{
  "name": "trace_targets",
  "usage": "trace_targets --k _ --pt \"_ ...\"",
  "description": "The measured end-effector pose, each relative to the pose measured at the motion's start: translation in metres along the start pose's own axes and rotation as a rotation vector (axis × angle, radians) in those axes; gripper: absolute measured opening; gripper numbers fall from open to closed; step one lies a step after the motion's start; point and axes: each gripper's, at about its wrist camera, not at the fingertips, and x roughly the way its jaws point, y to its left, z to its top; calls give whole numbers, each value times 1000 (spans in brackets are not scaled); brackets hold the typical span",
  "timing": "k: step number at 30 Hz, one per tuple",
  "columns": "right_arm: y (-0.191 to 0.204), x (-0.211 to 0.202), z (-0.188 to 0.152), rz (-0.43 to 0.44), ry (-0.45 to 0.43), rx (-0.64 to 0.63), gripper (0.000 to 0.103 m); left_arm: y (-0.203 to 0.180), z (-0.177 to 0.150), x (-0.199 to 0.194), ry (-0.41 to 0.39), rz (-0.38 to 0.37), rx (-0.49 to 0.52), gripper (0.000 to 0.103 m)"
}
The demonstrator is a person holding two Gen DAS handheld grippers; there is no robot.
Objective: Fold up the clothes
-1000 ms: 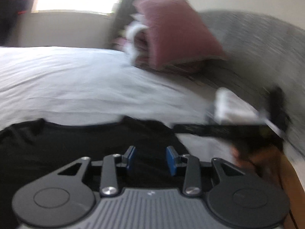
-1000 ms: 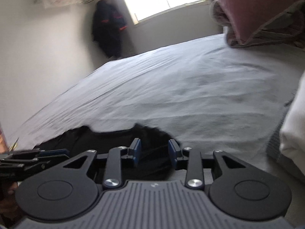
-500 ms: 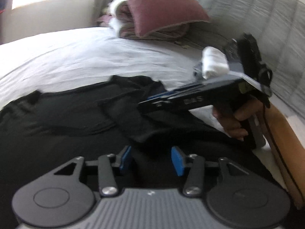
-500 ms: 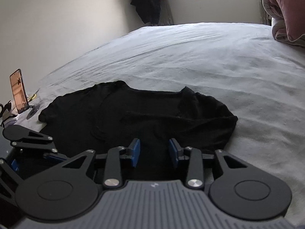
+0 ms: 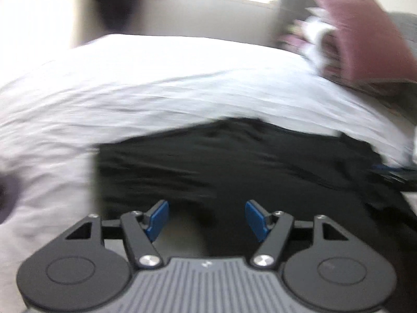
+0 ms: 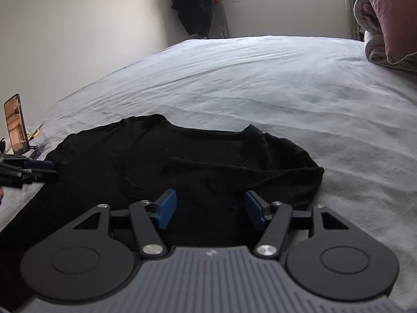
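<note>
Your black T-shirt [image 6: 182, 161] lay flat on the bed [image 6: 286, 83], collar away, right sleeve folded inward; both grippers, left [image 5: 207, 219] and right [image 6: 208, 208], hovered open-jawed over its near part.

Both tools look alike. The left tongs [image 5: 207, 219] have blue pads [image 5: 156, 220] on black linkage arms, joined by silver screws at 7 and 5 o'clock of the gap. Two black round discs, each with an embossed ring, flank a grey ribbed housing bearing a small white mark. The right tongs [image 6: 209, 212] show the same blue pads [image 6: 166, 208], black arms, silver screws and grey ribbing.
</note>
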Motion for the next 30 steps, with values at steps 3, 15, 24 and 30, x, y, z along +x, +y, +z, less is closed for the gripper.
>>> trace_targets --k 3,15,24,30 --pt "2 1 0 -9 3 -5 63 21 4 7 -17 81 -47 69" --pt "5 5 -2 -16 4 -33 69 68 11 36 -90 182 -204 62" --pt "5 5 -3 -13 1 -26 69 64 20 42 -139 45 -287 4" --pt "6 5 -3 -13 0 -26 69 32 38 31 -180 -33 -243 4"
